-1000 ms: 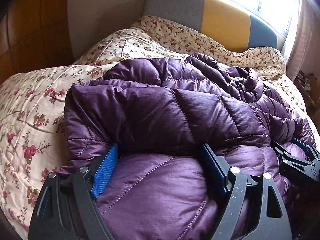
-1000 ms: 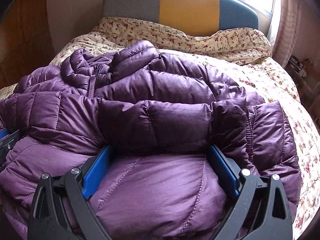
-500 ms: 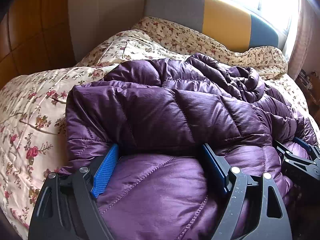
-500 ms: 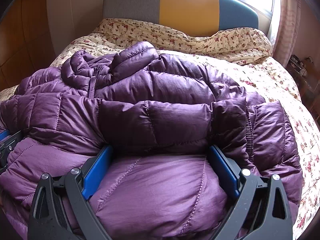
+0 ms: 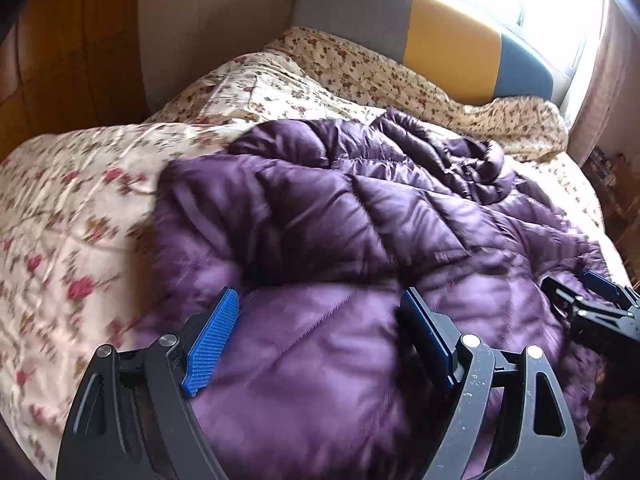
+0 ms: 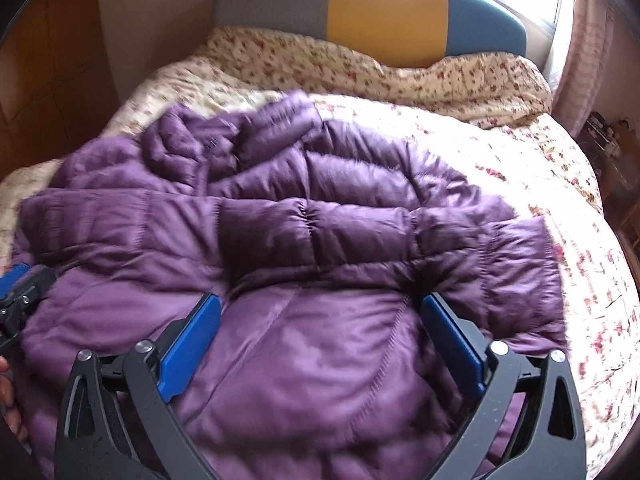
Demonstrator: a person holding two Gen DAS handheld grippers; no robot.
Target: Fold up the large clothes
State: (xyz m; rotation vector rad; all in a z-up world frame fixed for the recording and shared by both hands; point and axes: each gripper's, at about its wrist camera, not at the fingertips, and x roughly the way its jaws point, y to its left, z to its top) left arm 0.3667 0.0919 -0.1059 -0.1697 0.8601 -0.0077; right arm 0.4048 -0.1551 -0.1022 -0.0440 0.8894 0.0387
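Left gripper [image 5: 316, 320] stands wide open over the purple puffer jacket [image 5: 360, 220], gripping nothing. Right gripper [image 6: 320, 320], at three o'clock, has just spread fully open, jacket fabric loose between its blue pads [image 6: 188, 352].

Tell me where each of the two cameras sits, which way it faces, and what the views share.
Left wrist: on the left gripper, angled down along the bed at the purple puffer jacket; its own wide-set blue-padded fingers show, and the right gripper at the right edge.
Right wrist: on the right gripper, same downward slant; the left gripper shows at the left edge.
Shared: jacket, floral quilt, grey-yellow-blue headboard.
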